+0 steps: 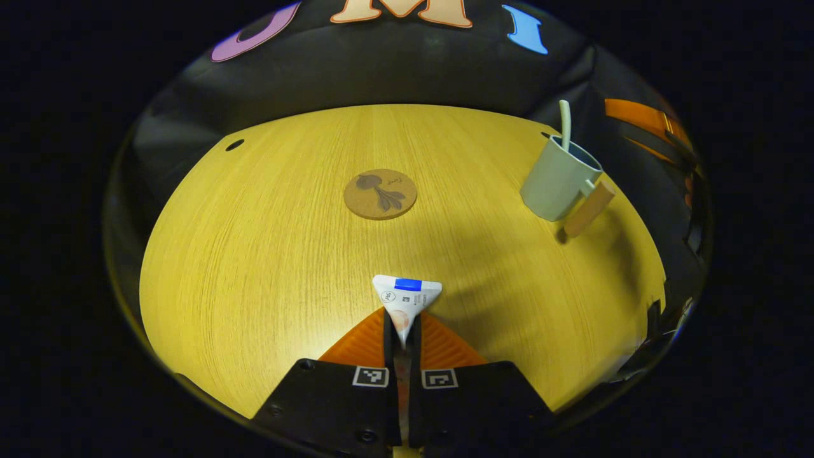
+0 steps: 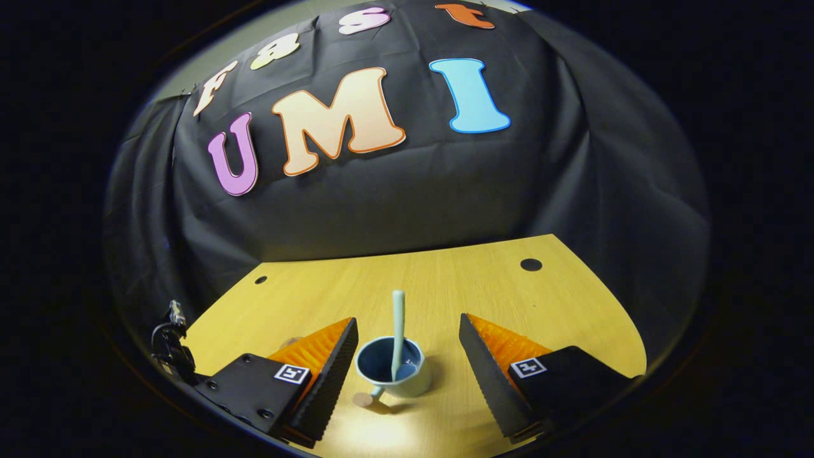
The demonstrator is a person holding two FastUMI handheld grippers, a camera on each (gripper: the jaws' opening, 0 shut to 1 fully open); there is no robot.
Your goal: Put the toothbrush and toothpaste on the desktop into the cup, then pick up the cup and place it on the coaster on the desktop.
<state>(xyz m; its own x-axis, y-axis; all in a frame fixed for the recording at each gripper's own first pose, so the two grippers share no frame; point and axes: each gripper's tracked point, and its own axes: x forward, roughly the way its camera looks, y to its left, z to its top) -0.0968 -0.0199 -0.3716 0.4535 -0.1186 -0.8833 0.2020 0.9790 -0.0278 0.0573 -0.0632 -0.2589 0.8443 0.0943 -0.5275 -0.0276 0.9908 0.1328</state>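
In the left gripper view my left gripper (image 1: 402,331) is shut on a white toothpaste tube (image 1: 406,298) with a blue mark, held just over the wooden desktop (image 1: 254,254). Beyond it lies a round cork coaster (image 1: 380,194). At the right stands a pale blue cup (image 1: 559,180) with a wooden handle and a pale toothbrush (image 1: 565,124) standing in it. In the right gripper view my right gripper (image 2: 407,356) hangs open above the same cup (image 2: 394,372), its fingers wide on either side, with the toothbrush (image 2: 397,331) upright inside.
The black cloth wall rises behind the desktop. Small dark holes (image 2: 531,264) sit near the desktop's far corners. The other gripper's dark body (image 2: 166,346) shows at the far left of the right gripper view.
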